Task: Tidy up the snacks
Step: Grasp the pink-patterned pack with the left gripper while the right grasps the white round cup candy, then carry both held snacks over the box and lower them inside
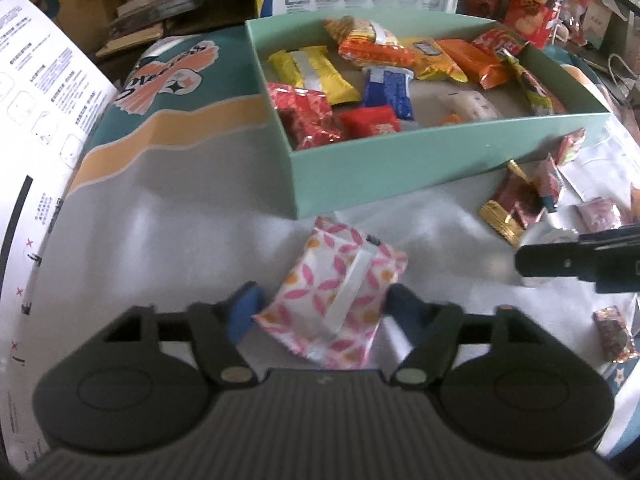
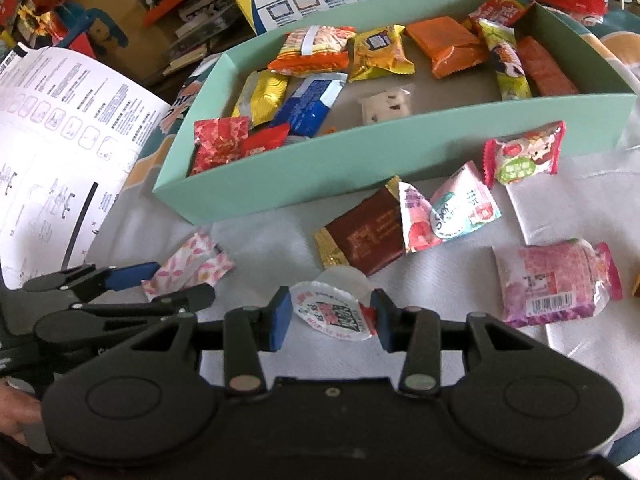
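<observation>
A mint-green box [image 1: 400, 168] [image 2: 360, 168] holding several wrapped snacks stands on the white cloth. In the left wrist view my left gripper [image 1: 324, 310] has its blue pads pressed on both sides of a white packet with a pink petal print [image 1: 336, 292], just in front of the box. The right wrist view shows that same left gripper [image 2: 182, 282] and petal-print packet [image 2: 192, 268] at the lower left. My right gripper [image 2: 331, 320] is shut on a small jelly cup with a round printed lid [image 2: 332, 312]. Its black finger [image 1: 560, 260] enters the left wrist view from the right.
Loose snacks lie in front of the box: a brown and gold packet [image 2: 368, 236], pink sachets [image 2: 448, 208], a strawberry candy [image 2: 524, 156], a pink barcoded pack [image 2: 552, 284]. A white instruction sheet [image 2: 60, 120] lies at the left. Toys and cartons crowd behind the box.
</observation>
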The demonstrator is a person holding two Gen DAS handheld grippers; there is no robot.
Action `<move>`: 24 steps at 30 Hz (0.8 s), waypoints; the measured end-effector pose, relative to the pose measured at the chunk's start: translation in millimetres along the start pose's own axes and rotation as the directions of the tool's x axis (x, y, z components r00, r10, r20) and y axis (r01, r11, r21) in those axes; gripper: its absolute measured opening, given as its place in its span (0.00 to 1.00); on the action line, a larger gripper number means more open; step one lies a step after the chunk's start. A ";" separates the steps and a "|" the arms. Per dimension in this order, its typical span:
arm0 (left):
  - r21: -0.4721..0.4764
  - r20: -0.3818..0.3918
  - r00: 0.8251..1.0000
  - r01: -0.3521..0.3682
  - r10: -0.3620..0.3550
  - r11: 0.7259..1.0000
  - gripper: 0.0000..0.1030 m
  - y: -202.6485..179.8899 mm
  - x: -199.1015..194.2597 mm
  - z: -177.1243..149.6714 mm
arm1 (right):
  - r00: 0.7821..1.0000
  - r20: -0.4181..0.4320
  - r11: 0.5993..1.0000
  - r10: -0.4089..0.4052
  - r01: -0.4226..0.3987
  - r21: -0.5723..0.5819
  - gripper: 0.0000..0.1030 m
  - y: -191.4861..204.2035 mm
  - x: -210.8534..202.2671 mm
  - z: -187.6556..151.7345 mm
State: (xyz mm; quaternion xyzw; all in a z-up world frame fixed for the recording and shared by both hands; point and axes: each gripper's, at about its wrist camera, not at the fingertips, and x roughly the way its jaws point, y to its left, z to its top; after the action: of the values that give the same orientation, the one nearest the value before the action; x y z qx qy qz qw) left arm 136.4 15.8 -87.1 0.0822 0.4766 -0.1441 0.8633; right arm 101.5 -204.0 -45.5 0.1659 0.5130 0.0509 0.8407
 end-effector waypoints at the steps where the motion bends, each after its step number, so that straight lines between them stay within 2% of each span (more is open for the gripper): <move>1: 0.003 0.002 1.000 -0.001 0.001 1.000 0.59 -1.1 -1.1 0.1 | 1.000 -0.001 1.000 0.002 -0.002 -0.003 0.41 0.9 -0.1 -0.2; 8: -0.059 0.002 1.000 0.009 -0.008 0.998 0.57 -6.9 -9.5 -7.8 | 1.000 -0.013 1.000 0.028 -0.028 -0.012 0.41 5.8 -3.2 -5.6; 16: -0.133 -0.001 1.000 0.030 -0.030 0.991 0.58 -7.3 -29.8 -20.0 | 0.999 0.020 0.999 0.037 -0.037 -0.005 0.41 0.4 -21.5 -9.5; 24: -0.131 0.093 0.995 0.053 -0.041 0.990 0.58 -14.9 -70.6 -0.9 | 0.994 0.098 0.998 0.050 -0.054 0.037 0.41 -13.6 -47.1 1.2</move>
State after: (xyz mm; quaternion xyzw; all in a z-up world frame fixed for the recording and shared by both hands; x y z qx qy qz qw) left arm 95.2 14.0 -27.9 0.0067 0.4473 -0.1358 0.8840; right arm 79.3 -229.1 -9.6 0.1981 0.4681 0.0544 0.8594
